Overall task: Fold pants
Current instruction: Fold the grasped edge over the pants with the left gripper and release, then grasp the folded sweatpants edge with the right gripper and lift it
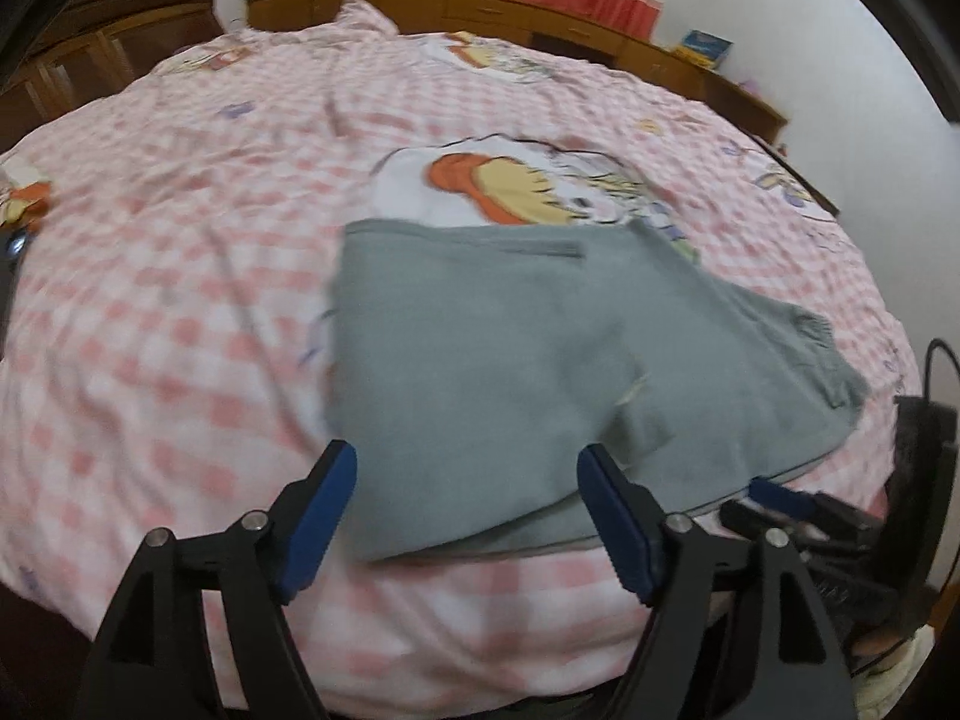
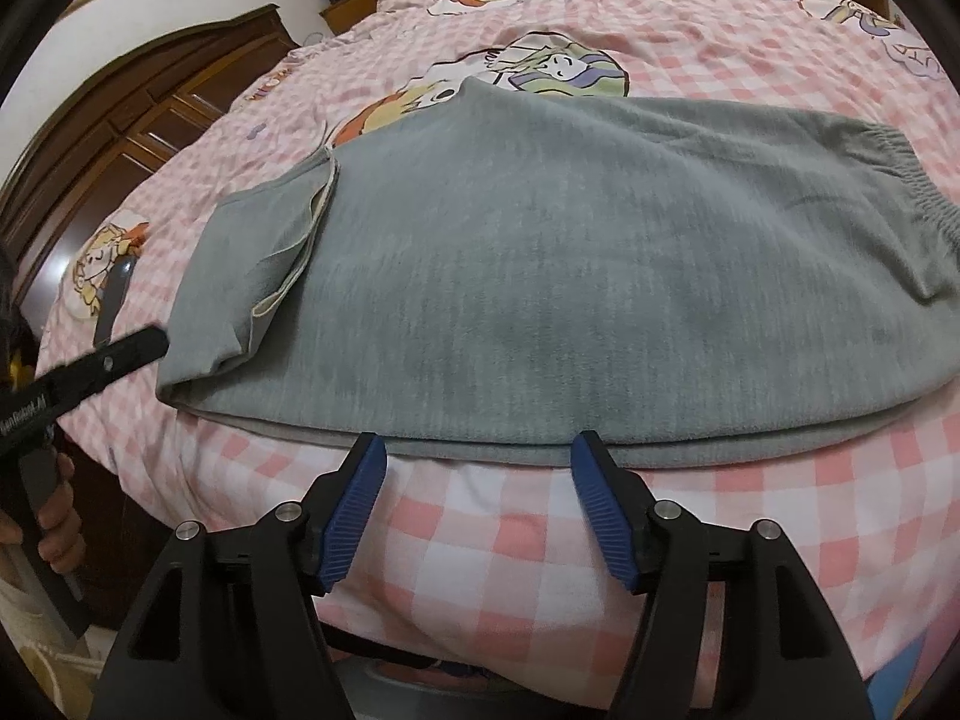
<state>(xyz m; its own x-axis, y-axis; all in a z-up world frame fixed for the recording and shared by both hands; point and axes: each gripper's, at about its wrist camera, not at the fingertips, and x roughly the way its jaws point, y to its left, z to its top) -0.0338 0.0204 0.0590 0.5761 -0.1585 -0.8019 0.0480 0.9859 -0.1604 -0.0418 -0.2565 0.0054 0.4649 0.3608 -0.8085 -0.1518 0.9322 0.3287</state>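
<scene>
Pants [image 2: 540, 276], grey, lying folded on the bed [image 2: 540, 546], long axis running crosswise before the right gripper [image 2: 477, 456]; left gripper [image 1: 465, 468] nearing the left end; jaws of both spreading wide, pinching nothing.

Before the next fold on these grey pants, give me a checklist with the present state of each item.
1. Left gripper open: ok, its jaws stand apart over the near edge of the pants.
2. Right gripper open: ok, its jaws stand apart at the near fold edge.
3. Neither gripper holds cloth: ok.
4. Pants folded and flat on the bed: ok, layers stacked along the near edge.
5. Elastic waistband lies at the right end: ok.
6. Edges aligned at the left end: not ok, a lower layer sticks out past the top one.
</scene>
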